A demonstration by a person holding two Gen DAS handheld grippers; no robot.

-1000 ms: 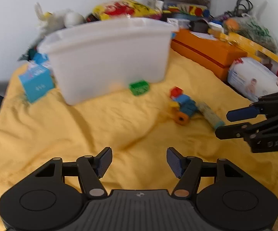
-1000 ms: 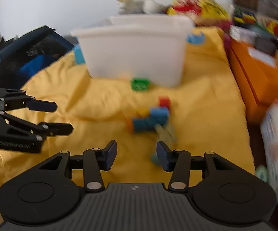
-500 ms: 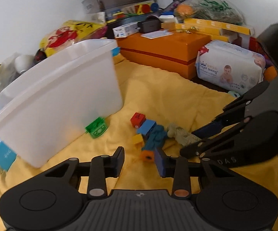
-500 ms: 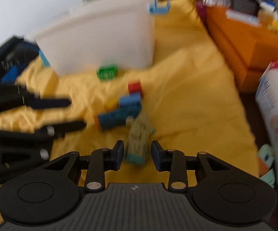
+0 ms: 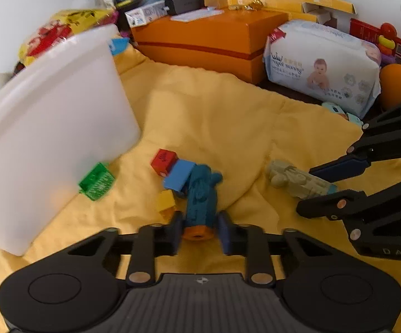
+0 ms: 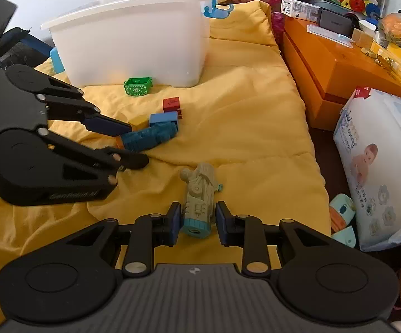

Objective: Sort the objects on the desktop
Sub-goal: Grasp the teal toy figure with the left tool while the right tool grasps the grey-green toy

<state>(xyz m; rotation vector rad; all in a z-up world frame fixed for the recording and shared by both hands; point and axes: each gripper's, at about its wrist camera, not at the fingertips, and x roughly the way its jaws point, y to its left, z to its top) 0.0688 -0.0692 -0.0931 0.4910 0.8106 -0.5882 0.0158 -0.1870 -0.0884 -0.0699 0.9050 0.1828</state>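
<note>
A dark blue toy with an orange end point(image 5: 200, 194) lies on the yellow cloth point(image 5: 214, 116). My left gripper point(image 5: 199, 230) has its fingers on either side of that orange end, with small gaps still showing. A grey-green toy with a light blue end point(image 6: 200, 194) lies nearer the cloth's right edge. My right gripper point(image 6: 195, 222) straddles its blue end, fingers close beside it. Both toys rest on the cloth. A red block point(image 5: 163, 161), a blue block point(image 5: 178, 177), a yellow block point(image 5: 165, 202) and a green basket-shaped piece point(image 5: 97, 181) lie nearby.
A large white plastic bin point(image 6: 133, 41) stands at the back left of the cloth. An orange box point(image 6: 336, 69) and a pack of baby wipes point(image 6: 380, 161) line the right side. Cluttered toys and boxes fill the back.
Both grippers have moved in and down onto the toys and narrowed their fingers. The left now brackets the dark blue toy, the right the grey-green toy.
</note>
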